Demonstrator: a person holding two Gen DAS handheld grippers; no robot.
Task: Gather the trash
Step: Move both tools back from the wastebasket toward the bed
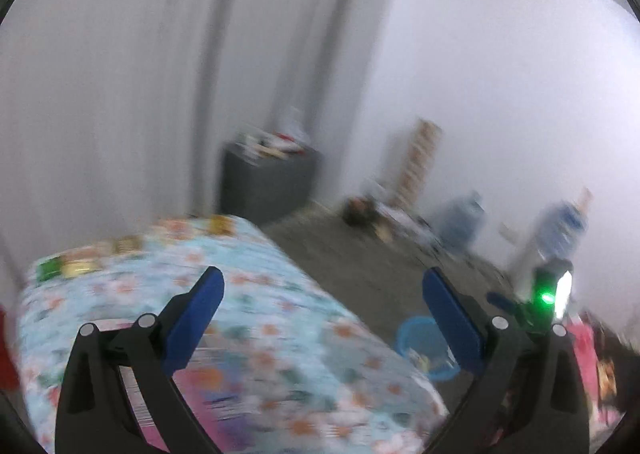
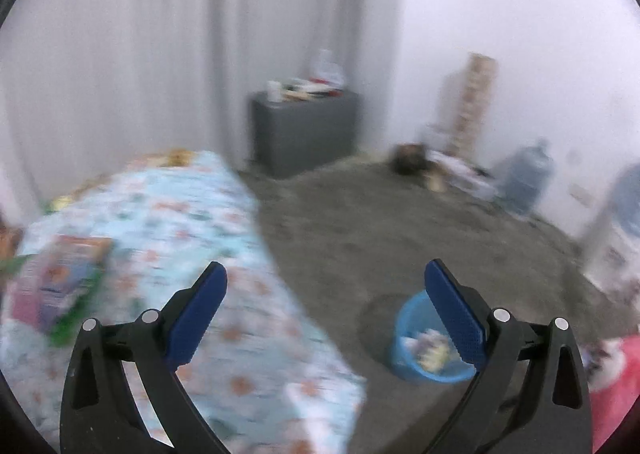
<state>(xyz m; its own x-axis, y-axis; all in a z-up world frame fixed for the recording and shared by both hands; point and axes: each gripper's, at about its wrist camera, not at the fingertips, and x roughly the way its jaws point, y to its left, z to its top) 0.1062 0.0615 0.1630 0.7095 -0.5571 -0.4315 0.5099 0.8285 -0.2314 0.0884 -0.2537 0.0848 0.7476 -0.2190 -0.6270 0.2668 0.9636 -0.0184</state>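
You held the left gripper (image 1: 322, 286) and right gripper (image 2: 326, 282) spread wide and empty above the floral bed (image 2: 168, 205), apparently because the wrappers already lay in the blue basket (image 2: 404, 318) on the floor.

A floral bedspread (image 2: 168, 221) lies left of a grey cabinet (image 2: 306, 129), with water jugs (image 2: 528, 177) along the wall.

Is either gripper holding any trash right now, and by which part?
Nothing is held: left gripper and right gripper are both open, empty.
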